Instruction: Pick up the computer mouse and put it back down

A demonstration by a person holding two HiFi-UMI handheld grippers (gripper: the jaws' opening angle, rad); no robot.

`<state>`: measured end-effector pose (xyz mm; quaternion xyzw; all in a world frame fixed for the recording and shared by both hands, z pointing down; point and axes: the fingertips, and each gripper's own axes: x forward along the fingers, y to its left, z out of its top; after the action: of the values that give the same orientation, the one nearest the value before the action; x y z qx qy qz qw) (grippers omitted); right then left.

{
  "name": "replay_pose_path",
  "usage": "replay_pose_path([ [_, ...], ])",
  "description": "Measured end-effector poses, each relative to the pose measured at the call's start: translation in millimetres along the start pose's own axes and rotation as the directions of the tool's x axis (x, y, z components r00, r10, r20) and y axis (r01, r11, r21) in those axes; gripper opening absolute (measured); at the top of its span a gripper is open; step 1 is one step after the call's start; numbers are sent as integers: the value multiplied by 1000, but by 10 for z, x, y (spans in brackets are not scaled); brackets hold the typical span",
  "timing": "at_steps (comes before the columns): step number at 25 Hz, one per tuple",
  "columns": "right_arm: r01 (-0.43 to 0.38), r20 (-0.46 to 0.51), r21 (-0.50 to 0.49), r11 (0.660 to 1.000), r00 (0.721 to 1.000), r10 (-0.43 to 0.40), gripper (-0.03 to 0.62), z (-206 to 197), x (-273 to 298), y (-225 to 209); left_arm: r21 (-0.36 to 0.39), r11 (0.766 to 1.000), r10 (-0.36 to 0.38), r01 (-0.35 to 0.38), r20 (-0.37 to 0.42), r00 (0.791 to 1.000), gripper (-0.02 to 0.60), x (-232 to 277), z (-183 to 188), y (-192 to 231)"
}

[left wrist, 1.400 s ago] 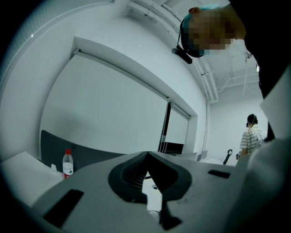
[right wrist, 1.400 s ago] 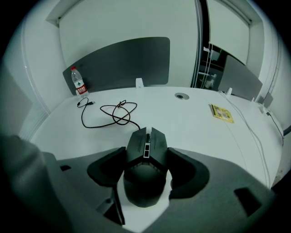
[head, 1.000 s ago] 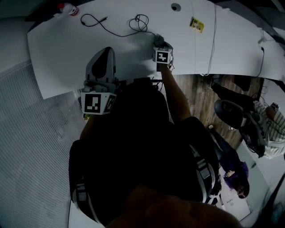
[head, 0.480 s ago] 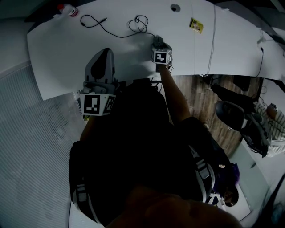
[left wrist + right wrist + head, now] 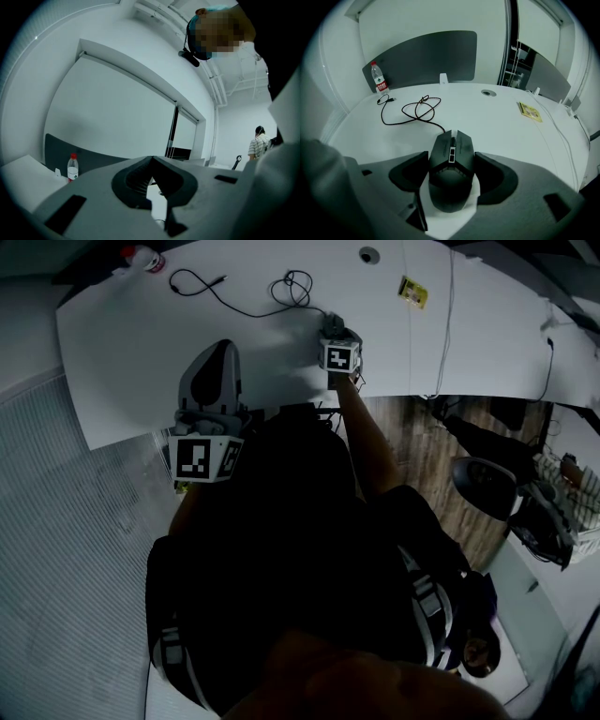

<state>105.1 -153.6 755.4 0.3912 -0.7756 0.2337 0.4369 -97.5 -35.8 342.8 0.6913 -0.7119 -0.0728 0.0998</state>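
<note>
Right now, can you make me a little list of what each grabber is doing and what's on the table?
Left gripper: jaws together, nothing between them
Right gripper: jaws closed on the sides of the computer mouse
Black cable: looped on the white table, running to the mouse's front
Water bottle: upright at the table's far edge
Yellow card: lying flat, apart from the mouse

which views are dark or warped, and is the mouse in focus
Head view: dim, the person's dark torso fills the middle, only the white table reads bright. Left gripper view: strong fisheye bend, dark corners, near foreground soft. Right gripper view: same fisheye vignette, even light, the computer mouse sharp.
</note>
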Motion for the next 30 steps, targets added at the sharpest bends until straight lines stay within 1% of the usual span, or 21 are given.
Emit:
replay_pose_path([
  [8, -7, 17, 19, 1000, 1000, 7, 295, 28, -105, 13, -4, 1000, -6, 6, 9, 1000, 2, -44, 25, -3],
  [10, -11, 34, 23, 1000, 999, 10, 295, 62, -138, 13, -6, 1000, -9, 9, 11, 1000, 2, -51, 32, -10],
  [16, 10, 43, 44, 999, 999, -12, 295, 111, -296, -43, -10, 1000, -22, 23, 19, 1000, 2, -79, 55, -33],
  [19, 15, 83, 56, 998, 996, -20, 293, 205, -398, -70, -10, 999, -31, 31, 26, 999, 2, -97, 67, -45],
  [22, 9, 139, 72, 997, 990, -19, 241, 335, -522, -77, -8, 999, -36, 37, 32, 999, 2, -115, 100, -60],
  [27, -10, 192, 96, 995, 981, -8, 146, 417, -720, -12, -3, 999, -46, 47, 42, 998, 2, -185, 148, -84],
  [30, 11, 218, 110, 994, 975, -35, 83, 446, -837, -41, -1, 999, -51, 51, 46, 998, 2, -208, 167, -103],
])
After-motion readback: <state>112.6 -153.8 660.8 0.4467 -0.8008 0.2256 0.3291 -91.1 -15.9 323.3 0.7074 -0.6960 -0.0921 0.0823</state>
